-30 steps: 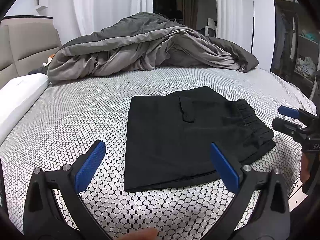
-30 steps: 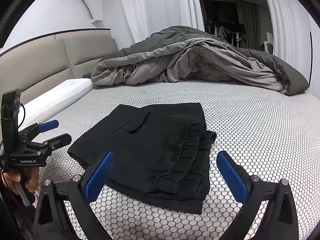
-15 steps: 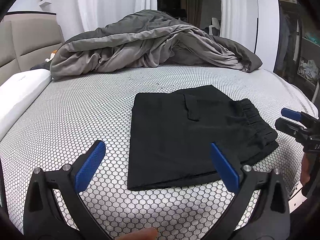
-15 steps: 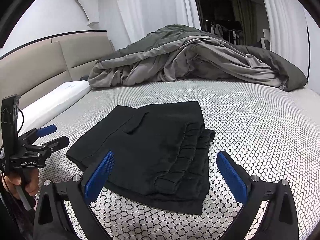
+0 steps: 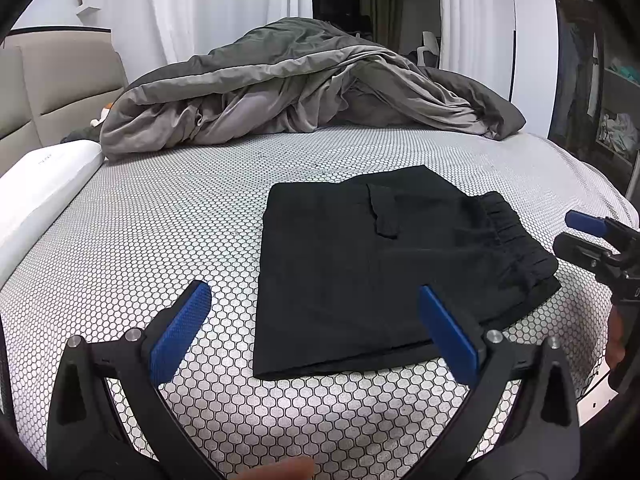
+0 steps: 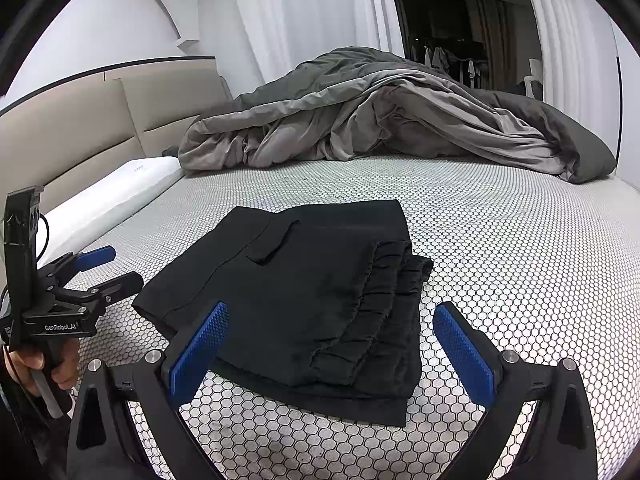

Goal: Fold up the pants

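Note:
Black pants [image 5: 380,264] lie folded into a flat rectangle on the honeycomb-patterned bed sheet [image 5: 160,232], elastic waistband at their right end. They also show in the right wrist view [image 6: 312,300], waistband nearest. My left gripper [image 5: 316,328] is open and empty, held above the sheet just short of the pants' near edge. My right gripper [image 6: 332,344] is open and empty, just short of the waistband end. Each gripper shows in the other's view: the right one [image 5: 580,236], the left one [image 6: 108,268].
A crumpled grey duvet [image 5: 304,92] is heaped across the far side of the bed. A white pillow [image 5: 40,184] and a beige headboard [image 6: 80,120] are on the left. Shelves with clothes [image 5: 616,128] stand past the bed's right edge.
Both grippers have drifted back slightly from the pants, staying open. The pants lie as before.

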The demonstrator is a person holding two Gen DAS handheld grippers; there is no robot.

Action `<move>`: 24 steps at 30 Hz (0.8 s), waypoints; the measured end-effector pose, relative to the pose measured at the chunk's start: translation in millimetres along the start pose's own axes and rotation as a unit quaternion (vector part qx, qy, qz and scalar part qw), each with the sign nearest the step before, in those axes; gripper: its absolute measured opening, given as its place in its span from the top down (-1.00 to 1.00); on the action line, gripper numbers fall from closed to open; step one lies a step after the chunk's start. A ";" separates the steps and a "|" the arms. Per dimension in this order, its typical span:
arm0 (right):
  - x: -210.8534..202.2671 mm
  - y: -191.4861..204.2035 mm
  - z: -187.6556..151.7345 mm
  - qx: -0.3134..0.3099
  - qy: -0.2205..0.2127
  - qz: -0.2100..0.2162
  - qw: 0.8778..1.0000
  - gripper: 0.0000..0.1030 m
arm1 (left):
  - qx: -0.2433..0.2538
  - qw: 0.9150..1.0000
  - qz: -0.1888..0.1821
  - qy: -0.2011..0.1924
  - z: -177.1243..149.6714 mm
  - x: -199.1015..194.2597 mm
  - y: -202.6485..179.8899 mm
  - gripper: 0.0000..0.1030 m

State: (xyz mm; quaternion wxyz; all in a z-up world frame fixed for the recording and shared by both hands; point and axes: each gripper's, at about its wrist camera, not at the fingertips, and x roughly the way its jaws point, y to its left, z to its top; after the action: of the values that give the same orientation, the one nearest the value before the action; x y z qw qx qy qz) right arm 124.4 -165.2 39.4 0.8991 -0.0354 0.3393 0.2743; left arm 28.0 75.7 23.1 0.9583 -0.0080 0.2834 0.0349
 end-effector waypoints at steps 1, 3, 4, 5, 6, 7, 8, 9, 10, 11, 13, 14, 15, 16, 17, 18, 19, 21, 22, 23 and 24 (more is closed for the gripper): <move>0.0 -0.2 -0.3 -0.001 0.000 0.000 1.000 -1.00 | 0.001 1.000 0.000 0.000 0.2 0.3 0.2 -0.99; 0.0 0.8 -0.3 -0.001 0.000 -0.001 1.000 -1.00 | 0.002 1.000 0.000 0.001 0.2 1.0 1.0 -0.99; 0.1 0.4 -0.3 -0.001 0.000 0.000 1.000 -1.00 | 0.002 1.000 0.000 0.001 0.1 1.6 0.9 -0.99; -0.1 0.3 -0.3 0.000 0.000 0.001 1.000 -1.00 | 0.003 1.000 0.000 0.000 0.0 1.4 1.3 -0.99; -0.1 1.0 -0.3 -0.001 -0.001 0.000 1.000 -1.00 | 0.004 1.000 0.000 0.000 -0.1 1.3 1.2 -0.99; 0.1 1.6 -0.3 -0.001 -0.001 -0.001 1.000 -1.00 | 0.004 1.000 0.000 -0.001 0.0 1.3 1.5 -0.99; 0.1 2.0 -0.4 -0.001 -0.001 -0.002 1.000 -1.00 | 0.005 1.000 0.000 -0.002 -0.2 0.7 1.7 -0.99; 0.4 2.4 -0.4 -0.002 0.000 -0.003 1.000 -1.00 | 0.005 1.000 0.000 -0.002 -0.2 0.6 1.9 -0.99; 0.5 2.5 -0.4 -0.001 0.000 -0.003 1.000 -1.00 | 0.005 1.000 0.000 -0.003 -0.4 0.3 2.0 -0.99; 0.4 2.6 -0.5 -0.001 0.000 -0.003 1.000 -1.00 | 0.005 1.000 0.000 -0.003 -0.4 -0.1 2.1 -0.99; 0.7 2.4 -0.3 -0.001 0.000 -0.003 1.000 -1.00 | 0.005 1.000 0.001 -0.003 -0.5 -0.7 1.8 -0.99; 0.6 2.3 -0.4 -0.001 0.000 -0.003 1.000 -1.00 | 0.005 1.000 0.000 -0.003 -0.5 -0.5 2.1 -0.99; 0.6 2.3 -0.4 -0.001 0.000 -0.003 1.000 -1.00 | 0.005 1.000 0.000 -0.003 -0.4 -0.8 2.4 -0.99; 0.5 2.3 -0.4 -0.002 0.001 -0.002 1.000 -1.00 | 0.005 1.000 0.000 -0.004 -0.4 -0.8 2.6 -0.99; 0.6 2.4 -0.4 -0.003 0.001 -0.003 1.000 -1.00 | 0.006 1.000 -0.001 -0.004 -0.2 -0.8 2.8 -0.99; 0.8 2.6 -0.3 -0.003 0.001 -0.003 1.000 -1.00 | 0.006 1.000 0.000 -0.004 -0.3 -0.7 2.9 -0.99; 0.8 2.7 -0.3 -0.003 0.001 -0.003 1.000 -1.00 | 0.006 1.000 0.001 -0.005 -0.4 -1.3 2.7 -0.99; 0.5 2.4 -0.4 -0.004 0.001 -0.003 1.000 -1.00 | 0.006 1.000 0.002 -0.006 -0.6 -2.4 2.6 -0.99; 0.5 2.1 -0.4 -0.004 0.001 -0.003 1.000 -1.00 | 0.006 1.000 0.001 -0.006 -0.8 -2.9 2.8 -0.99; 0.6 1.7 -0.5 -0.004 0.001 -0.004 1.000 -1.00 | 0.006 1.000 0.000 -0.007 -0.8 -3.1 2.9 -0.99; 0.4 1.0 -0.5 -0.004 0.001 -0.004 1.000 -1.00 | 0.007 1.000 0.000 -0.007 -0.9 -3.8 2.7 -0.99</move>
State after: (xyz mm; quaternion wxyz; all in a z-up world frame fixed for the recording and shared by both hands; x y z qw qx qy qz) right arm 123.8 -164.3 39.0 0.8997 -0.0406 0.3389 0.2723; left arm 24.1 78.2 24.4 0.9604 -0.0013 0.2766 0.0331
